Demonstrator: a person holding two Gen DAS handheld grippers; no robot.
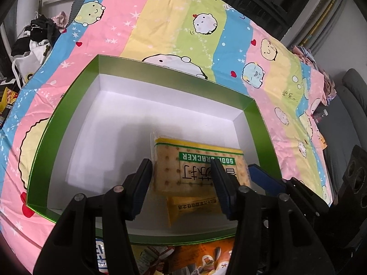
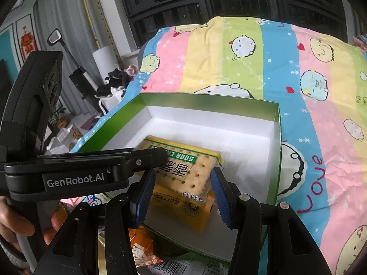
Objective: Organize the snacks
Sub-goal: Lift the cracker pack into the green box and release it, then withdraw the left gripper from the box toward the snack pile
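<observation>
Black arms of the left gripper [image 1: 181, 183] fill the bottom of its own view, and its blue pads stand on both sides of a soda cracker pack [image 1: 195, 169]. The pads look close to the pack, but I cannot tell if they press it. This pack lies on a yellow snack pack [image 1: 192, 208] inside a green box [image 1: 68, 105] with a white inside, near the box's front wall. In the right wrist view, a person's hand [image 2: 13, 220] at the left edge holds the left gripper's handle. More to the right, the right gripper [image 2: 181, 192] has its blue pads at the two sides of the same cracker pack [image 2: 183, 169]; a real pinch I cannot confirm. Under the box is a striped cartoon blanket [image 2: 309, 114]. More snack bags [image 2: 140, 249] lie before the box.
</observation>
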